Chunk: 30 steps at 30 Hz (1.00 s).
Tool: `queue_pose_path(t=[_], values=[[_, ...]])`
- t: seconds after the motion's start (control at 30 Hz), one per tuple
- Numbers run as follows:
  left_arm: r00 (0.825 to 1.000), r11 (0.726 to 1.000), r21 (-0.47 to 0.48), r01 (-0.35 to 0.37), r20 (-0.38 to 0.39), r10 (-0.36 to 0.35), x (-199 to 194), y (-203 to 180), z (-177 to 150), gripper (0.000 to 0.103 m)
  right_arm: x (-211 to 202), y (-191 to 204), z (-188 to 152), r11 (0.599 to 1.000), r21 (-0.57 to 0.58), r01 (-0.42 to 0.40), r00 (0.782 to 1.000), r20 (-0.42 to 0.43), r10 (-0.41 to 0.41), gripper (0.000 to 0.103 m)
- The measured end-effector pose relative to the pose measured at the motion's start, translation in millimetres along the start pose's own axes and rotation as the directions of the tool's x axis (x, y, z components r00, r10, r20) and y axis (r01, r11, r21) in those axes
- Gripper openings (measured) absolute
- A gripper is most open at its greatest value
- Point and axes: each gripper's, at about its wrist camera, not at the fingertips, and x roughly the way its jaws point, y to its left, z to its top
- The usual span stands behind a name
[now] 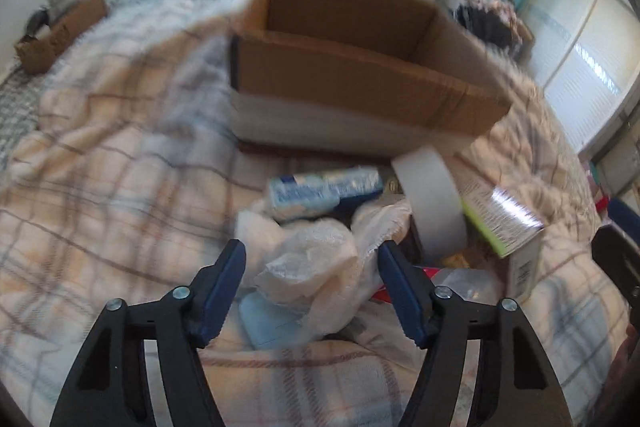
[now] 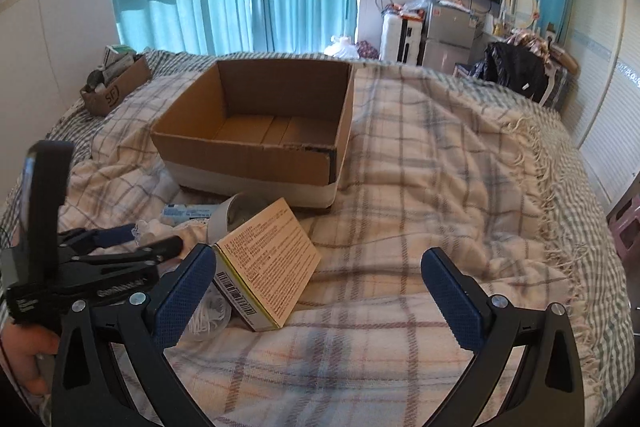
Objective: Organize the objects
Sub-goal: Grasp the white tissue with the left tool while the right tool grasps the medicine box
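An open, empty cardboard box [image 1: 360, 67] [image 2: 256, 131] stands on the bed. In front of it lies a pile: a crumpled white plastic bag [image 1: 316, 267], a blue-white tissue pack [image 1: 320, 191], a white tape roll [image 1: 432, 203] [image 2: 224, 217] and a yellow-green printed carton [image 1: 500, 219] [image 2: 272, 267]. My left gripper [image 1: 312, 251] is open, its jaws on either side of the plastic bag; it also shows in the right wrist view [image 2: 132, 239]. My right gripper [image 2: 320, 267] is open and empty, its left finger next to the carton.
A plaid blanket [image 2: 440, 187] covers the bed. A smaller cardboard box [image 2: 116, 87] with items sits at the far left by the wall. A light blue flat item [image 1: 268, 323] lies under the bag. Furniture and a fridge stand beyond the bed.
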Motion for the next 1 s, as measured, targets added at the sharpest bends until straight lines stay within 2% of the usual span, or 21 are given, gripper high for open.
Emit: queue_pose_path(t=[0.1, 0.17, 0.23, 0.27, 0.33, 0.5, 0.57, 0.67, 0.7, 0.73, 0.8, 0.87, 1.0], values=[[1.0, 0.999, 0.044, 0.016, 0.008, -0.016, 3, -9, 1, 0.068, 9, 5, 1, 1.0, -0.016, -0.005, 1.0, -0.026, 0.004, 0.103], [0.996, 0.993, 0.068, 0.094, -0.009, -0.093, 6, -12, 0, 0.033, 13, 12, 1, 0.999, -0.043, -0.006, 0.999, -0.034, 0.004, 0.103], [0.993, 0.989, 0.091, 0.114, -0.006, -0.114, 4, -15, -3, 0.023, 16, 21, 1, 0.997, -0.081, -0.009, 0.999, -0.04, 0.006, 0.103], [0.994, 0.989, 0.098, 0.107, 0.007, -0.109, 1, -16, -5, 0.012, 18, 26, 1, 0.995, -0.103, -0.009, 0.999, -0.048, 0.005, 0.103], [0.997, 0.993, 0.097, 0.075, 0.028, -0.078, -7, -15, -7, 0.01, 23, 33, 1, 0.991, -0.132, -0.007, 0.998, -0.065, -0.002, 0.099], [0.992, 0.995, 0.095, 0.041, 0.119, -0.052, -43, -4, -7, 0.009, 34, 53, 2, 0.978, -0.208, -0.027, 0.995, -0.096, 0.007, 0.089], [0.99, 0.994, 0.099, 0.038, 0.134, -0.051, -51, 0, -6, 0.009, 36, 57, 5, 0.977, -0.209, -0.05, 0.995, -0.098, 0.03, 0.079], [0.989, 0.996, 0.074, 0.05, 0.137, -0.059, -56, 14, -2, 0.009, 48, 66, 9, 0.975, -0.207, -0.078, 0.991, -0.121, 0.054, 0.076], [0.989, 0.997, 0.063, 0.051, 0.135, -0.059, -57, 18, -3, 0.009, 52, 69, 8, 0.974, -0.215, -0.073, 0.99, -0.135, 0.045, 0.069], [0.989, 0.997, 0.057, 0.052, 0.133, -0.06, -58, 20, -2, 0.009, 56, 74, 6, 0.971, -0.23, -0.062, 0.988, -0.154, 0.026, 0.057], [0.989, 0.997, 0.053, 0.057, 0.134, -0.064, -62, 21, -4, 0.009, 62, 79, 2, 0.966, -0.257, -0.026, 0.985, -0.174, -0.02, 0.045], [0.988, 0.996, 0.058, 0.062, 0.14, -0.07, -68, 20, -7, 0.009, 58, 77, 2, 0.967, -0.254, -0.014, 0.987, -0.157, -0.027, 0.042], [0.985, 0.996, 0.065, 0.065, 0.156, -0.075, -81, 17, -14, 0.009, 31, 63, 6, 0.98, -0.199, 0.029, 0.997, -0.06, -0.041, 0.031]])
